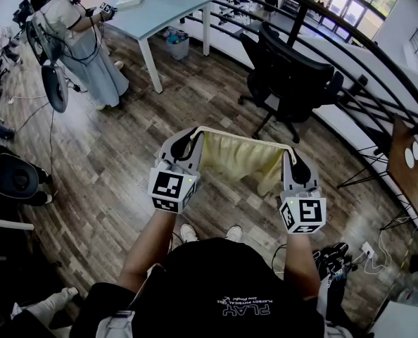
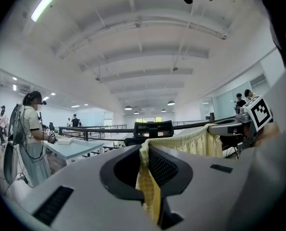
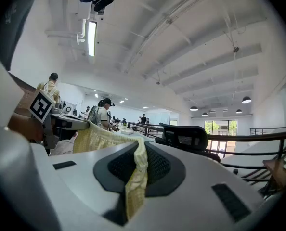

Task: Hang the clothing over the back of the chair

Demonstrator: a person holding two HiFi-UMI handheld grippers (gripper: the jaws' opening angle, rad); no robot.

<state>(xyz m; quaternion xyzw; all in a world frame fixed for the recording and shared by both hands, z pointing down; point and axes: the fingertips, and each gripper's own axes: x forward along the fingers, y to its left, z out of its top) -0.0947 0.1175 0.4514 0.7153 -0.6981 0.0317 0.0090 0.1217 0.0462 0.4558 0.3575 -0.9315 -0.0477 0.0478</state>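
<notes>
The person stands on the wood floor with both tools held out level in front, and the yellow clothing (image 1: pixel 238 158) is stretched between them like a small banner. The left gripper (image 1: pixel 187 141) has its jaws pinched tight on one top corner of the cloth, and the right gripper (image 1: pixel 294 159) is clamped the same way on the other corner. The upper edge runs taut from one to the other, and the rest of the fabric hangs loose below both. Nothing is over the black office chair (image 1: pixel 286 83) yet. It sits well ahead of the grippers, a little off to the right gripper's side, close to the dark railing (image 1: pixel 350 55) beyond it. So I'd say this is the carrying stage: garment picked up and spread, hanging not begun. The next move looks to call for walking both grippers forward together, keeping that top edge level and taut. They would need to clear the top of the chair's back so the cloth can fall partly down each side, and only then let the jaws go. If one corner drops early, it may well slide off. Another person (image 1: pixel 82 44) works at a pale table (image 1: pixel 160 9) far out past the left gripper, clear of all this.
</notes>
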